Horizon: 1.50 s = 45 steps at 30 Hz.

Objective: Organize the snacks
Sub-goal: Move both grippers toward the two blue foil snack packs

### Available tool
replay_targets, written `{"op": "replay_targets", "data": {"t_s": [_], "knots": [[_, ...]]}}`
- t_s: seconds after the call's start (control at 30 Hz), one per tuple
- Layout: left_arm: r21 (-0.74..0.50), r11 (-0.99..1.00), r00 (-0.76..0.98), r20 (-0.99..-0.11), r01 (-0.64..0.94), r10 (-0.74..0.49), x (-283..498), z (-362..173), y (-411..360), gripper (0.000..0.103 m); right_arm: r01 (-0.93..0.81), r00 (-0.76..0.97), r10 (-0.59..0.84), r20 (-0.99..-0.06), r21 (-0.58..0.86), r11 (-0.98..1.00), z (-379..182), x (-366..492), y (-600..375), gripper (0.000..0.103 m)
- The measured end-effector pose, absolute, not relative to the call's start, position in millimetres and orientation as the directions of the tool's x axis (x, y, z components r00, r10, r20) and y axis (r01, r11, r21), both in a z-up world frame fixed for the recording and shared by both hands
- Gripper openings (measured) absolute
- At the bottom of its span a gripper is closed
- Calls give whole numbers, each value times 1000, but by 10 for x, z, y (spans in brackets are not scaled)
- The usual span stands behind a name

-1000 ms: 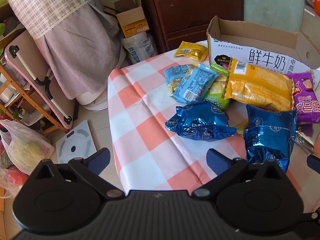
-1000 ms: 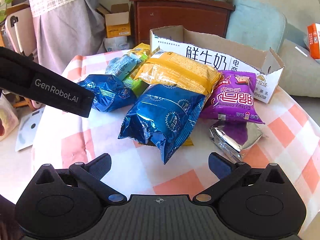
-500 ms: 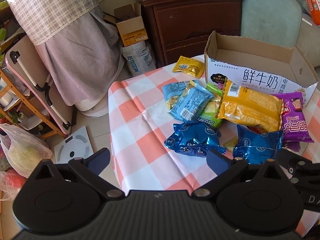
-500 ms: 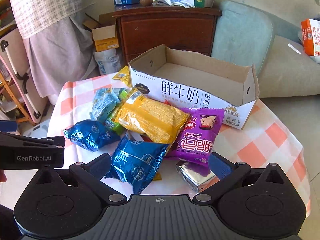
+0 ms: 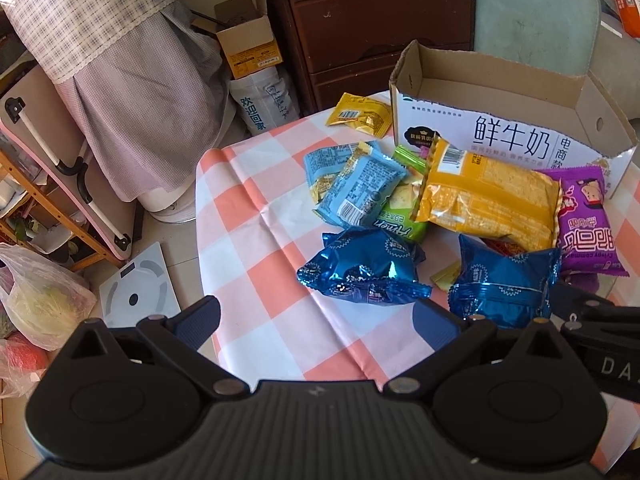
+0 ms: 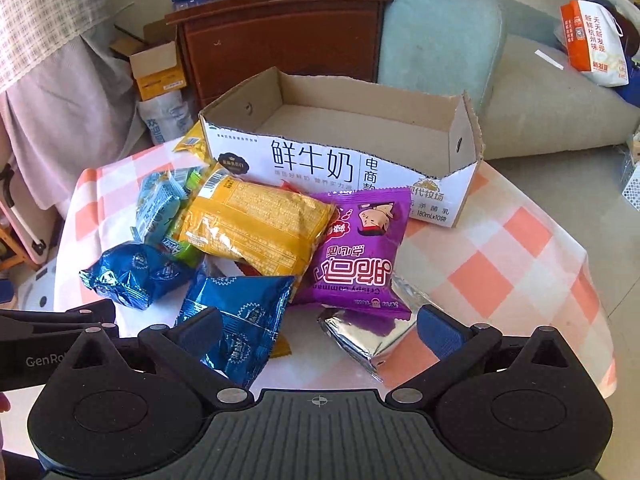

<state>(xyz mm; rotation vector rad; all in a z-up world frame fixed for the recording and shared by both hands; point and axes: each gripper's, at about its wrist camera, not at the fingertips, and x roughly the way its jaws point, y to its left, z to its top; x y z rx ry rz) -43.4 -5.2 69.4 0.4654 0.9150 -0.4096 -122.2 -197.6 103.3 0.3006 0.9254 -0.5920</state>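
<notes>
Several snack packets lie in a heap on the checked tablecloth in front of an empty cardboard box. They include two dark blue foil bags, a big yellow bag, a purple bag, light blue packets, a green packet, a silver packet and a small yellow packet. My left gripper is open and empty, just short of the left blue bag. My right gripper is open and empty above the silver packet and a blue bag.
A dark wooden cabinet stands behind the table, with a sofa at the right. Left of the table are a cloth-covered stand, floor boxes, a bathroom scale and plastic bags.
Both grippers have pulled back and up from the heap, so the snacks look smaller and the box interior shows. Both stay open. The snacks have not moved.
</notes>
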Motion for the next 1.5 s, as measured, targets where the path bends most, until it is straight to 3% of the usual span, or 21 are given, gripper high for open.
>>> {"op": "replay_targets", "data": {"t_s": [1.5], "knots": [[238, 822, 579, -804, 517, -132, -514, 716, -43, 101, 592, 426, -423, -800, -108, 799, 1018, -1212, -1908, 103]]}}
